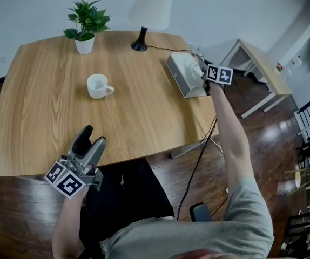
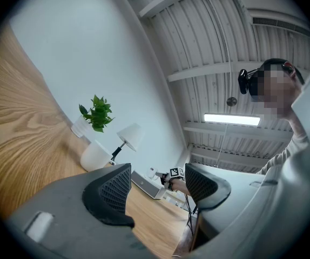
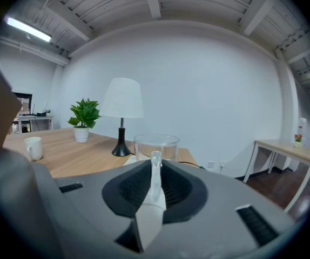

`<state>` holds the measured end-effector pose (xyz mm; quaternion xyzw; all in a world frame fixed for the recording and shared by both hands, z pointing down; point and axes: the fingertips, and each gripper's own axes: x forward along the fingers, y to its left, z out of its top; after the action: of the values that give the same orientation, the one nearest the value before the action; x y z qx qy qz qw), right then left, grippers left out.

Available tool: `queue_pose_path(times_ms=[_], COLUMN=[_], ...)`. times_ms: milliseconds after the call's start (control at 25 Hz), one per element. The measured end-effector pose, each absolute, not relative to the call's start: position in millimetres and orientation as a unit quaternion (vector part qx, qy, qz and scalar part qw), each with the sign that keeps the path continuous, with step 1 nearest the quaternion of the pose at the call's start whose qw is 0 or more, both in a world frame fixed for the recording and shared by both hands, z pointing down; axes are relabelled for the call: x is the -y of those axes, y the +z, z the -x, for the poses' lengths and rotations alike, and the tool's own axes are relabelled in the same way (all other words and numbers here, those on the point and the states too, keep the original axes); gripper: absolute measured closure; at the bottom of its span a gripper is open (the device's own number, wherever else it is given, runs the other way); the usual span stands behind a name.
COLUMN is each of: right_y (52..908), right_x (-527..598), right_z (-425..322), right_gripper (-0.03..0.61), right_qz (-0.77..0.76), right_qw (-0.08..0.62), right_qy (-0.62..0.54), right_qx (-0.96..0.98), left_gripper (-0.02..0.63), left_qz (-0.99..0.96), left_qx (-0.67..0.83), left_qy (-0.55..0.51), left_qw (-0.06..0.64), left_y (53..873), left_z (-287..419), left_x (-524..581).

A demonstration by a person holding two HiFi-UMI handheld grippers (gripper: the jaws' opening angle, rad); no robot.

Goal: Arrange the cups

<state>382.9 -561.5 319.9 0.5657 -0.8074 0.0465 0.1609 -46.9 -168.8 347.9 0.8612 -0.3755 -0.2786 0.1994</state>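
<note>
A white mug (image 1: 99, 86) stands on the wooden table (image 1: 41, 117), left of centre; the right gripper view has it far to the left (image 3: 33, 148). A clear glass cup (image 3: 156, 143) hangs right in front of my right gripper (image 3: 155, 169), whose jaws are shut on its handle. In the head view that gripper (image 1: 202, 72) hovers over the table's right edge, by a grey tissue box (image 1: 184, 77), and the glass is hard to make out there. My left gripper (image 1: 93, 138) rests at the near table edge, open and holding nothing (image 2: 155, 185).
A potted plant (image 1: 86, 23) and a white lamp (image 1: 147, 12) stand along the far edge of the table. A cable runs from the lamp off the right side. A small side table (image 1: 263, 69) stands on the dark floor to the right.
</note>
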Motion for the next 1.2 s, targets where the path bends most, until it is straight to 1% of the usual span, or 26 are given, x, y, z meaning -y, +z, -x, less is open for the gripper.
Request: queue_pose_path(times_ms=[560, 720, 880, 960, 1160, 1200], right_y=[326, 326, 330, 330, 328, 327], right_x=[577, 582, 585, 587, 589, 588], right_z=[-385, -390, -400, -404, -412, -412], right_gripper=[0.52, 0.514, 0.498, 0.492, 0.482, 0.466], right_qz=[-0.54, -0.539, -0.535, -0.537, -0.549, -0.549], right_qw=[0.18, 0.217, 0.296, 0.321, 0.331, 0.327], right_qy=[0.067, 0.051, 0.01, -0.008, -0.024, -0.023], right_qx=[0.819, 0.812, 0.791, 0.78, 0.767, 0.769], left_gripper=[0.307, 0.307, 0.307, 0.307, 0.307, 0.307], left_qz=[-0.86, -0.859, -0.858, -0.858, -0.858, -0.858], left_qx=[0.375, 0.375, 0.375, 0.375, 0.375, 0.375], left_qy=[-0.281, -0.284, -0.285, -0.285, -0.285, -0.285], left_qw=[0.201, 0.202, 0.203, 0.203, 0.205, 0.206], left_y=[346, 346, 346, 346, 346, 346], left_z=[48, 48, 50, 50, 48, 48], left_x=[167, 168, 168, 168, 167, 168])
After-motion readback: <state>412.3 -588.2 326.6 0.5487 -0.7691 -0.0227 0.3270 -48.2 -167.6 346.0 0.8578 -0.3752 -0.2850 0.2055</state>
